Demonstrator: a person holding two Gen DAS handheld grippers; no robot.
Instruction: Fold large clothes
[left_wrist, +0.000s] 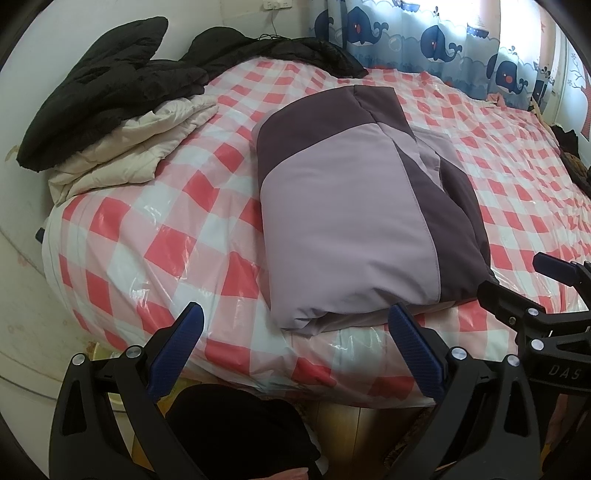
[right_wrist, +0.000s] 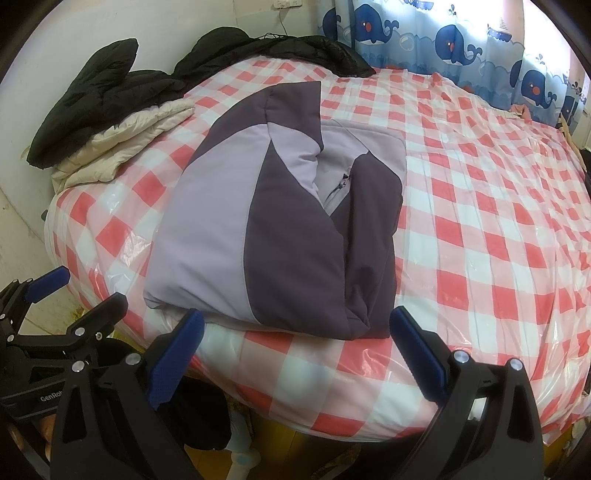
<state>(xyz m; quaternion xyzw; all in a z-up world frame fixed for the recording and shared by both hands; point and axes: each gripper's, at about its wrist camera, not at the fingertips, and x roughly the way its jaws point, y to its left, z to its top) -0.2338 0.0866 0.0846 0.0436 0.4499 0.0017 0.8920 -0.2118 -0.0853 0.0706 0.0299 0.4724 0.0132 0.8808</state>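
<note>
A lilac and dark purple jacket (left_wrist: 351, 221) (right_wrist: 273, 229) lies folded into a thick rectangle near the front edge of a bed with a red and white checked cover (left_wrist: 166, 229) (right_wrist: 480, 236). My left gripper (left_wrist: 295, 321) hovers open just short of the jacket's near edge, nothing between its blue pads. My right gripper (right_wrist: 295, 325) is also open in front of the jacket's near edge and holds nothing. In the left wrist view the right gripper (left_wrist: 517, 280) shows at the right edge; in the right wrist view the left gripper (right_wrist: 88, 288) shows at the lower left.
A black padded coat (left_wrist: 110, 85) (right_wrist: 110, 77) lies on a cream quilted garment (left_wrist: 129, 155) (right_wrist: 122, 144) at the bed's back left, by the wall. A whale-print curtain (left_wrist: 424, 40) (right_wrist: 443, 40) hangs behind the bed. Wooden floor and a dark trouser leg (left_wrist: 236, 432) lie below the grippers.
</note>
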